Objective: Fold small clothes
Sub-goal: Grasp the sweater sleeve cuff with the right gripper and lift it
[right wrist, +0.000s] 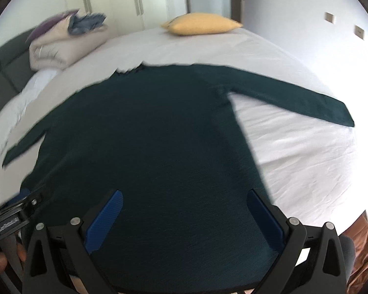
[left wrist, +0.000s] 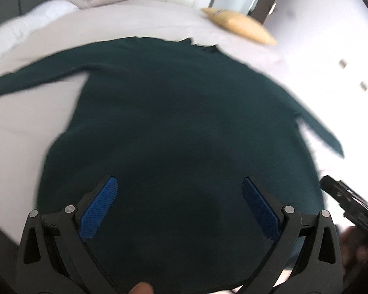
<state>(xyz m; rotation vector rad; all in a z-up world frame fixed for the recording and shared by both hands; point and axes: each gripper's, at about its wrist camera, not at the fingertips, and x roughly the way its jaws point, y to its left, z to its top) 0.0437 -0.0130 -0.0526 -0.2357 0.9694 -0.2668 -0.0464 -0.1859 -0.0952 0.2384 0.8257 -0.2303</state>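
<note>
A dark green long-sleeved sweater (left wrist: 179,112) lies spread flat on the bed, both sleeves stretched out to the sides, collar at the far end. It also shows in the right wrist view (right wrist: 147,134). My left gripper (left wrist: 179,186) is open and empty above the sweater's lower part. My right gripper (right wrist: 185,199) is open and empty above the hem near the sweater's right side. The right gripper's body shows at the right edge of the left wrist view (left wrist: 350,203); the left gripper shows at the left edge of the right wrist view (right wrist: 14,218).
The bed (right wrist: 294,152) has a pale sheet. A yellow pillow (right wrist: 201,23) lies at the far edge. A folded beige duvet (right wrist: 63,46) with clothes on top sits at the far left. Wardrobe doors and a door stand behind.
</note>
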